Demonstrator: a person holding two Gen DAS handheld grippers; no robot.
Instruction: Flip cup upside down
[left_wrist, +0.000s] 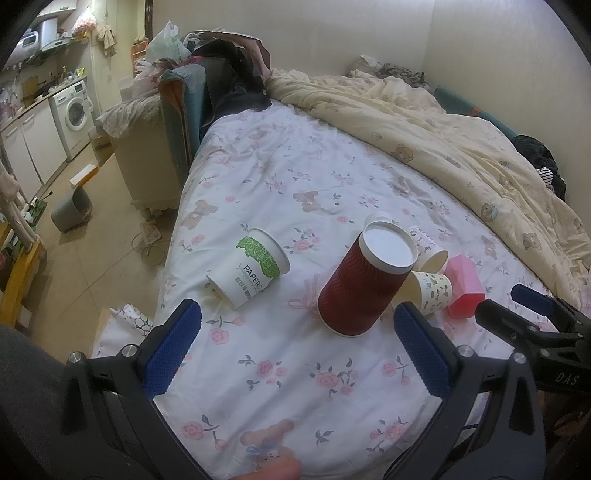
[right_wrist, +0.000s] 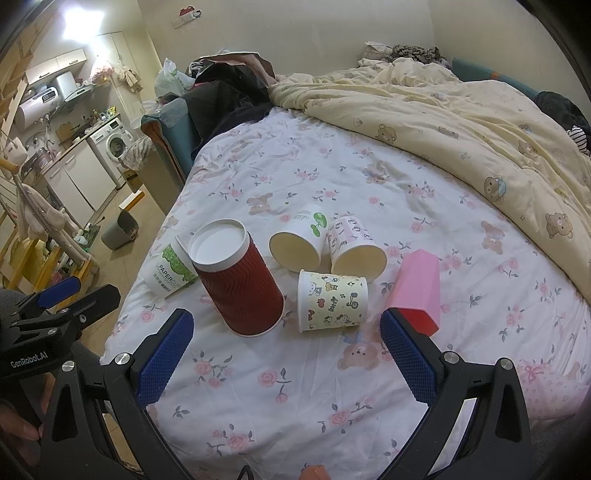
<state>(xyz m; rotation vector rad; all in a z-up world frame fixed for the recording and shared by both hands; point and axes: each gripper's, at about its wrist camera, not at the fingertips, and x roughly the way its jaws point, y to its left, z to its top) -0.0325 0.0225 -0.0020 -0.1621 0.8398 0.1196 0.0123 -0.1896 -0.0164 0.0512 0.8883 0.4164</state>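
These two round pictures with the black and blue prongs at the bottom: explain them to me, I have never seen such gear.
Each picture comes from a fisheye camera mounted on a hand-held gripper, looking along its two blue-padded fingers. One view belongs to the left gripper, the other to the right gripper. Both are open and hold nothing.

They hover over a bed with a floral sheet. On it the dark red cup stands upside down, white base up. Lying on their sides are the green-printed paper cup, a cartoon-print cup, two more paper cups behind it, and a pink cup.
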